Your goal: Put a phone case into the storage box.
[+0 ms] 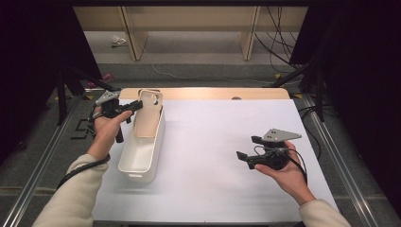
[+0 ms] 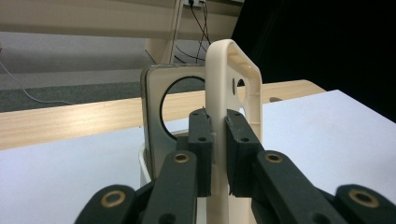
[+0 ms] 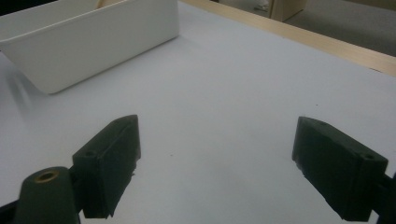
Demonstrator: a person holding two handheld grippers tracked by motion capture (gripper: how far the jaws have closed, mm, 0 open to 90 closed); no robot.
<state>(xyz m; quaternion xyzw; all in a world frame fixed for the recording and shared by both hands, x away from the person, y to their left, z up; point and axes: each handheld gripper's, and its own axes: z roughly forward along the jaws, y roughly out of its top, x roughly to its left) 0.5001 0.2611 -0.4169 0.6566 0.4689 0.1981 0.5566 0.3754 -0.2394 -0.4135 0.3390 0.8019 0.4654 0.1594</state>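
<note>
My left gripper [image 1: 135, 106] is clamped on the cream plastic lid with a rounded handle slot [image 1: 150, 113], my two black pads [image 2: 201, 140] pressing its thin edge from either side, as the left gripper view shows close up: the lid's rim stands upright between the jaws, its curved top corner rising above them. From the high view the lid is tilted, its lower end down inside the long white plastic bin [image 1: 140, 151] and its upper end leaning up over the bin's far end, where my grip has it. In the left gripper view a second, grey-edged panel with a round hole [image 2: 156, 116] stands just behind the cream one; I cannot tell whether the two are touching. The bin itself sits lengthwise on the left part of the white tabletop [image 1: 217, 142], with a pale wooden strip [image 1: 203, 93] running along the table's far edge. My left hand [image 1: 108, 127] is at the bin's left side, just beside its outer wall. My right gripper [image 1: 249, 150] is well apart from all this, over the right part of the table, its jaws spread wide with nothing between them; in the right gripper view only bare white surface lies between the two black pads [image 3: 114, 158], and the bin's white wall [image 3: 93, 42] shows farther off at the upper left.
</note>
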